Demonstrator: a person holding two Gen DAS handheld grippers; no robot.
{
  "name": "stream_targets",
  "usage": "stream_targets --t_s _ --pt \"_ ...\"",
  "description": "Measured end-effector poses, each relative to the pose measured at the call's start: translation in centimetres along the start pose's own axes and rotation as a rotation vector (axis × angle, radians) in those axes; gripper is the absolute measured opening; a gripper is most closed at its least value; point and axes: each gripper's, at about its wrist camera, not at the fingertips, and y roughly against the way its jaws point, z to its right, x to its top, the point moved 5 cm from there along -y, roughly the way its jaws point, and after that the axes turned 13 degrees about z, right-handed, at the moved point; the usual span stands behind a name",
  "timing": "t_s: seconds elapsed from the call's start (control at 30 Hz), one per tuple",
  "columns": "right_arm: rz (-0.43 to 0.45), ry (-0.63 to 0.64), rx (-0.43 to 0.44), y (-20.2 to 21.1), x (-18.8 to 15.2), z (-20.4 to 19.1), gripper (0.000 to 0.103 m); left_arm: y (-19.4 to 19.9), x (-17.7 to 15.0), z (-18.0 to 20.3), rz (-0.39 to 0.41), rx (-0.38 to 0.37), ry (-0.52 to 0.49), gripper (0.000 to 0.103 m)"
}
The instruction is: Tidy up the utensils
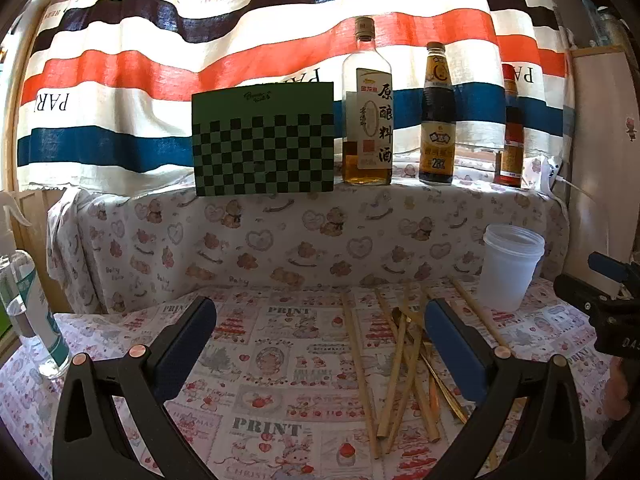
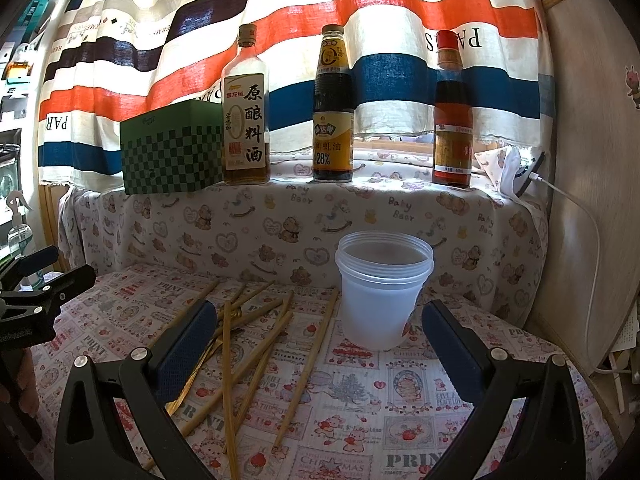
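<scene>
Both hand-held grippers [image 1: 320,344] [image 2: 316,340] gape wide; chopsticks [image 2: 256,344] lie beside cup [image 2: 382,292].

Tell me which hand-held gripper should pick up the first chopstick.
Probably the left hand-held gripper: it is open, and the scattered chopsticks lie around its right finger. The right hand-held gripper, also open, faces the plastic cup.

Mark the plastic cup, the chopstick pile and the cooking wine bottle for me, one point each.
plastic cup [image 2: 380,312], right wrist view, on its frosted side wall.
chopstick pile [image 1: 396,364], left wrist view, where several sticks cross.
cooking wine bottle [image 2: 246,128], right wrist view, on its white label.
</scene>
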Motion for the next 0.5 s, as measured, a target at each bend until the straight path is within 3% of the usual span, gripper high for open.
stream_targets --t_s 0.5 --pt "0.0 -0.001 0.0 0.02 0.0 -0.01 0.103 -0.17 -0.16 -0.04 -0.008 0.021 -0.009 0.103"
